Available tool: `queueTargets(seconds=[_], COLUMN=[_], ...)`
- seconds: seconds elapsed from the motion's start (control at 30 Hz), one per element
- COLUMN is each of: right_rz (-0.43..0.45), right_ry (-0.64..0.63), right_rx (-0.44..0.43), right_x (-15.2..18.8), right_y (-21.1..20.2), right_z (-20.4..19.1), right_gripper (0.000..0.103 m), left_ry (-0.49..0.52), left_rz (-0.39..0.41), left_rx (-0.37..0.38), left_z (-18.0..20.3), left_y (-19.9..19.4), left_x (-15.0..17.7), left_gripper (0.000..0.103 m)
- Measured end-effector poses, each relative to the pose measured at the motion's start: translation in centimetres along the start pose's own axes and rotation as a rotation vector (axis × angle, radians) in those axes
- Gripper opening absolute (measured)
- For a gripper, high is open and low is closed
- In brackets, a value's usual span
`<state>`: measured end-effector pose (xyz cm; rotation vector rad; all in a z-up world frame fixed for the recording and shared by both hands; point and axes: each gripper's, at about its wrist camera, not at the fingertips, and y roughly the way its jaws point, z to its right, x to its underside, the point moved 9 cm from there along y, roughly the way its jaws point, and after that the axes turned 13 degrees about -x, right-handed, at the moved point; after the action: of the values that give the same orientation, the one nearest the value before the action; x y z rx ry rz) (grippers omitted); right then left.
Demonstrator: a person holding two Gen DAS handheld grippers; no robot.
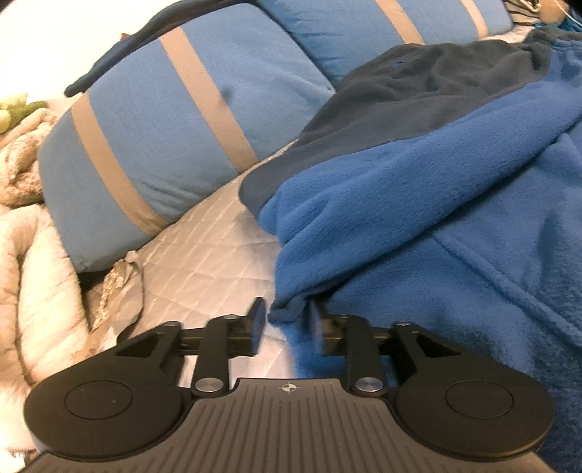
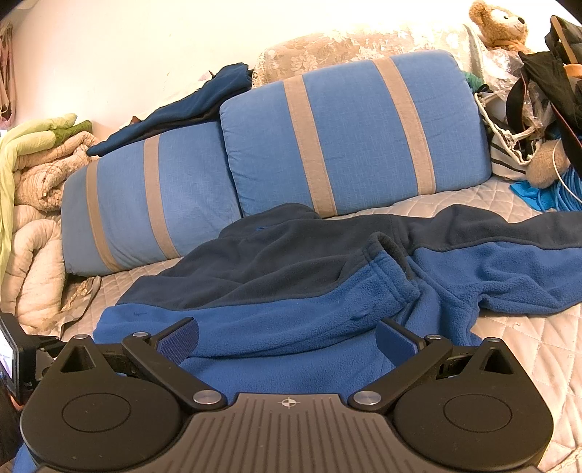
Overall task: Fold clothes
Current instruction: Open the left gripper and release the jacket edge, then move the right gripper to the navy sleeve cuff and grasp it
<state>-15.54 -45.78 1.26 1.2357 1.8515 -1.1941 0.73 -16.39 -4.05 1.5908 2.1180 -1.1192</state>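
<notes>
Blue fleece top lies spread across the quilted cover of the bed/sofa, navy yoke toward the back edge where two striped cushions lean, one sleeve running off to the right side. The near sleeve is folded in over the body w/ its cuff up, so I'd judge one sleeve fold is already laid.

Your left gripper sits at the fleece's left edge. Jaws are a little apart, not clamped; a fold of blue fabric pokes into the gap, closer to the right finger, but the pads are blurred so I can't tell if either touches. Looks like a release or re-grip at that edge, prob. to leave the fold where it sits.

Your right gripper hangs over the near hem, jaws spread wide, fleece below and between them, nothing pinched. Bedding's piled at the left end, bags & a plush bear at the right.
</notes>
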Motion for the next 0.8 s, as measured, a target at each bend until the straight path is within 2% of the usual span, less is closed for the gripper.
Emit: queueTargets(seconds=[0.17, 0.33, 0.4, 0.47, 0.5, 0.63, 0.7, 0.8], right_rz=[0.004, 0.004, 0.002, 0.001, -0.001, -0.002, -0.002, -0.008], right_ry=[0.010, 0.015, 0.012, 0.010, 0.009, 0.008, 0.011, 0.018], right_rx=[-0.001, -0.002, -0.001, 0.000, 0.001, 0.007, 0.012, 0.015], right_x=[0.0, 0.0, 0.0, 0.0, 0.0, 0.0, 0.0, 0.0], right_y=[-0.1, -0.1, 0.0, 0.0, 0.0, 0.0, 0.0, 0.0], right_z=[0.1, 0.2, 0.2, 0.2, 0.2, 0.2, 0.2, 0.3], right_gripper=[0.103, 0.103, 0.103, 0.103, 0.103, 0.103, 0.103, 0.103], left_ry=[-0.130, -0.328, -0.414, -0.492, -0.527, -0.607, -0.607, -0.576], left_rz=[-0.051, -0.097, -0.089, -0.062, -0.044, 0.017, 0.031, 0.034], left_rx=[0.020, 0.100, 0.126, 0.161, 0.184, 0.338, 0.412, 0.484], left_z=[-2.2, -5.0, -6.1, -6.8, -6.9, -5.1, -3.0, 0.4], left_y=[-0.6, -3.2, -5.1, -7.5, -8.7, -13.4, -15.4, -16.7], left_x=[0.5, 0.8, 0.3, -0.9, -1.6, -4.1, -4.9, -5.4], left_gripper=[0.063, 0.067, 0.069, 0.078, 0.079, 0.080, 0.080, 0.081])
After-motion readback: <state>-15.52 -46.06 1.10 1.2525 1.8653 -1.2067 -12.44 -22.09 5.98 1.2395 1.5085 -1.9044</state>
